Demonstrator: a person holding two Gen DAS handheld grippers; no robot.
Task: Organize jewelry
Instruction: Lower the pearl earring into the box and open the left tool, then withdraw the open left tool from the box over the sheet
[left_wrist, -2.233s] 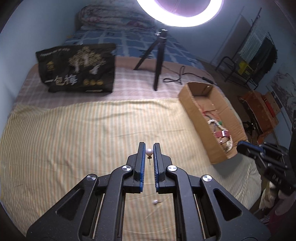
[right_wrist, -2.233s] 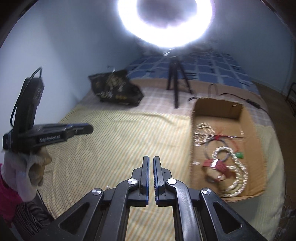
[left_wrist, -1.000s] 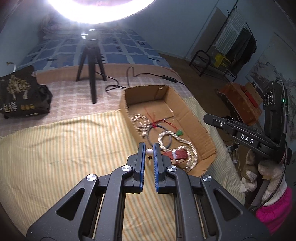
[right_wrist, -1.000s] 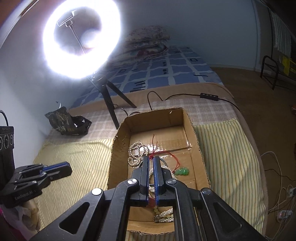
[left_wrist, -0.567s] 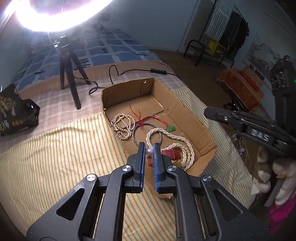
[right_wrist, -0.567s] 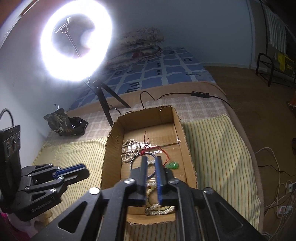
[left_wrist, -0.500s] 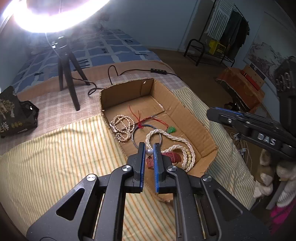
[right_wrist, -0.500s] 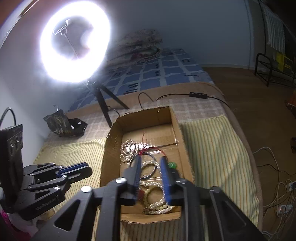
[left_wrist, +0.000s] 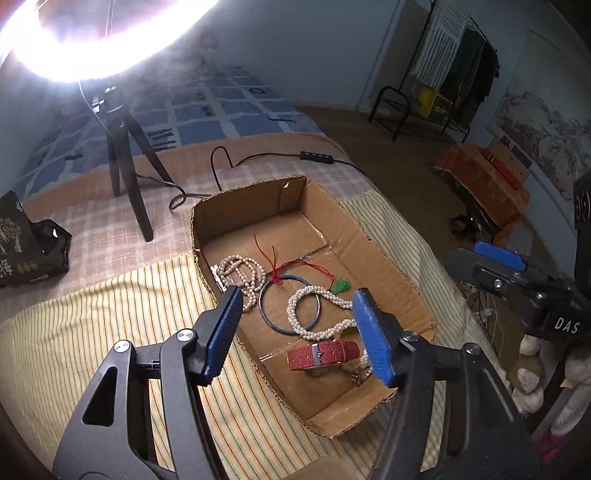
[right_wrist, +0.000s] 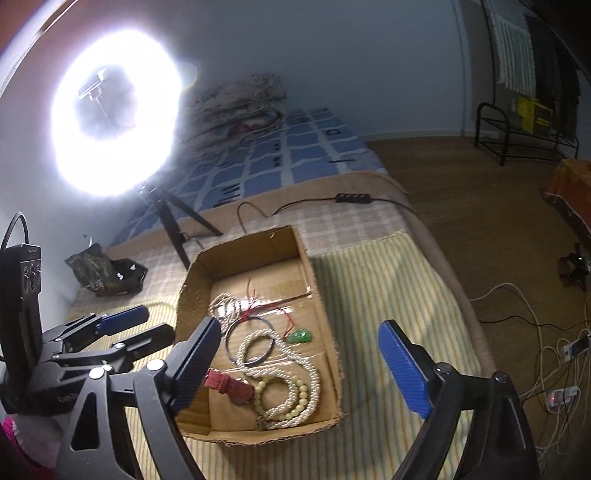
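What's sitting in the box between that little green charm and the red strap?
In the left wrist view, a white pearl necklace loops across the cardboard box floor between the green charm and the red strap.

This was a bedroom in a home. A bed (right_wrist: 354, 258) filled most of it, spread with a striped sheet (left_wrist: 74, 332) and a blue checked quilt (right_wrist: 295, 147), with pillows (right_wrist: 240, 99) heaped at its head. A clothes rack (left_wrist: 454, 55) hung with garments stood by the wall on a wooden floor (right_wrist: 480, 203), and a ring light (right_wrist: 114, 129) on a tripod stood on the bed.
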